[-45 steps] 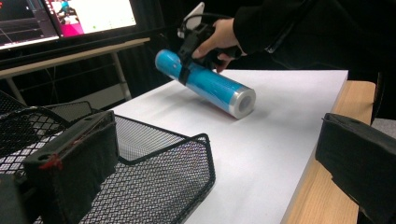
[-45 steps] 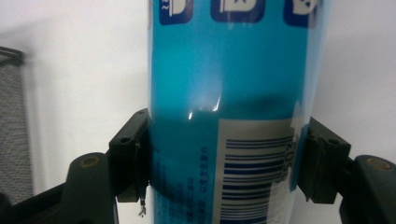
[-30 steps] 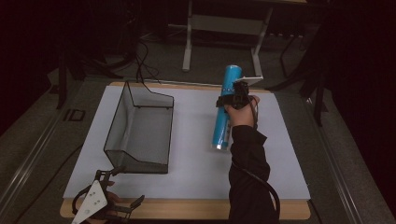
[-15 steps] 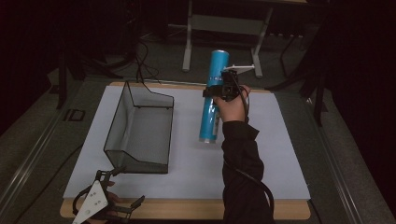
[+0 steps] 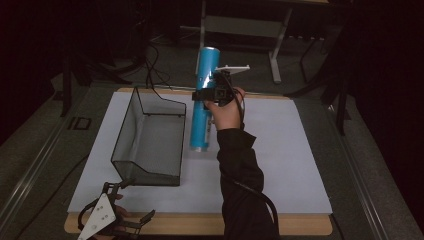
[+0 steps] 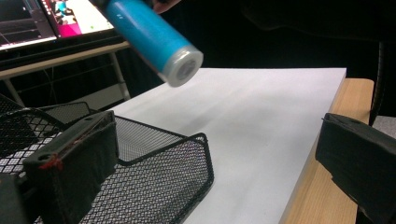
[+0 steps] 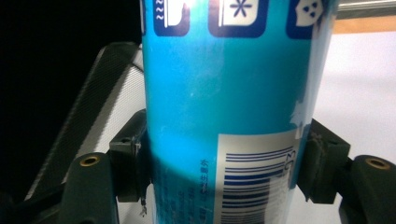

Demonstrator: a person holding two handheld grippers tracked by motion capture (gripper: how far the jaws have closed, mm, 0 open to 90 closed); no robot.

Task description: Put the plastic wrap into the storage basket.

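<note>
A long blue tube (image 5: 202, 100) with a pale end cap hangs tilted above the white sheet, its far end raised. My right gripper (image 5: 212, 94) is shut around its middle. In the right gripper view both pads press the blue tube (image 7: 224, 116) near its barcode, the right gripper (image 7: 224, 158) closed on it. A black wire mesh basket (image 5: 150, 135) stands on the sheet just left of the tube. At the table's front left corner my left gripper (image 5: 135, 200) rests open, holding nothing. In its own view the left gripper (image 6: 217, 140) faces the basket (image 6: 159, 177) and the tube's capped end (image 6: 182, 70).
A white sheet (image 5: 280, 150) covers most of the wooden table (image 5: 200, 226). A metal stand (image 5: 240, 25) and cables lie on the floor beyond the far edge. A lit monitor (image 6: 46, 18) is behind the basket in the left gripper view.
My right gripper has carried the blue tube leftward, from right of the sheet's middle to just beside the basket, its far end rising. The left gripper has stayed put.
</note>
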